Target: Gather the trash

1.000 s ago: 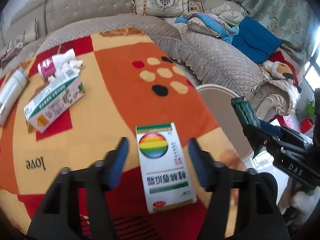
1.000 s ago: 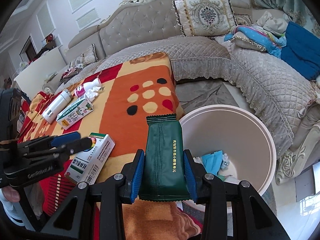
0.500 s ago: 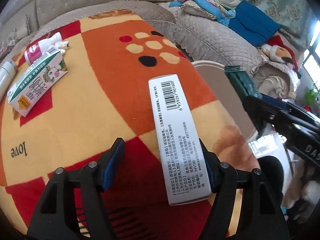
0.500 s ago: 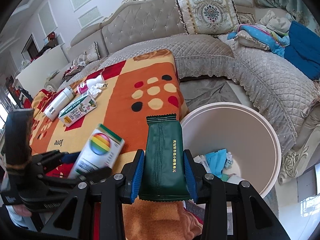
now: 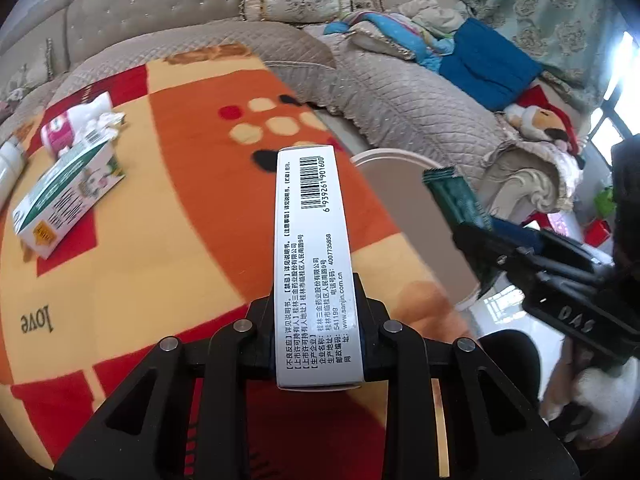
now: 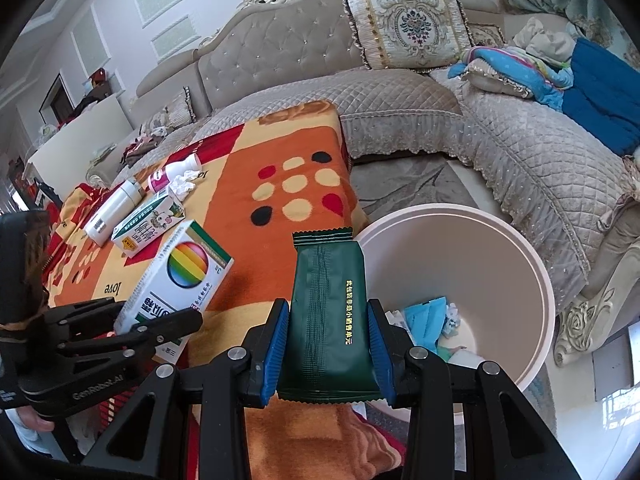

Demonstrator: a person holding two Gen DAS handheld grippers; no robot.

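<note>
Left tongs (image 5: pixel 316 320) closing on white box (image 5: pixel 310 248); right tongs (image 6: pixel 328 344) grip green packet (image 6: pixel 328 308) beside bin rim (image 6: pixel 532 264)

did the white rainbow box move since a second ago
Yes. The white rainbow box has gone from flat on the orange blanket to lifted and turned on edge, between the closing jaws of the left gripper.

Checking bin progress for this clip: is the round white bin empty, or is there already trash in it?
Not empty. The white bin already holds blue packaging and crumpled scraps at its bottom, seen in the right wrist view; most of its inside is bare.
</note>
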